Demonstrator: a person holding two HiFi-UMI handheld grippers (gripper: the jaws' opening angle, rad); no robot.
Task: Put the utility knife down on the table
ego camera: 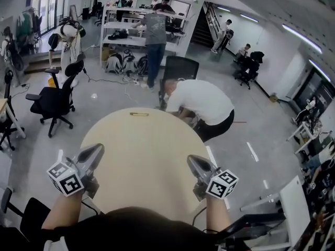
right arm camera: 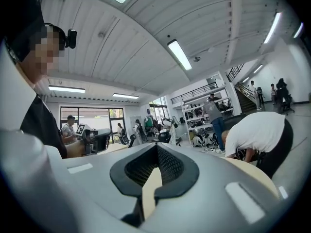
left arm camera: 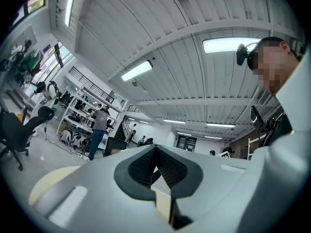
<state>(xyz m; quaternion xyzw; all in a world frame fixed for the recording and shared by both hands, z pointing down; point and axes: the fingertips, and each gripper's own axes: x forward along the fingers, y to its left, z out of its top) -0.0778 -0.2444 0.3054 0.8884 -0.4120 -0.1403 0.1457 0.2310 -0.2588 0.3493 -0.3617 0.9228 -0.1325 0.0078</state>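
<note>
Nearest, the left gripper [ego camera: 98, 148] and right gripper [ego camera: 190, 160] are held out from the forearms [ego camera: 62, 213] at the near edge of the round table [ego camera: 141, 166], tips angled inward, both jaw pairs pressed together and empty. Farther off, the utility knife [ego camera: 139, 114] is seen lying flat by the far rim.

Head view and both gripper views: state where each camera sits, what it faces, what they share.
Head view: on the head, facing steeply down at the round beige table; shows forearms, left claw, right claw, both shut.
Left gripper view: on the left claw, facing along its jaws; wearer's head camera upper right.
Right gripper view: on the right claw, same way; head camera upper left.
Shared: head and right gripper views show the white-shirted person bent beyond the table.
</note>
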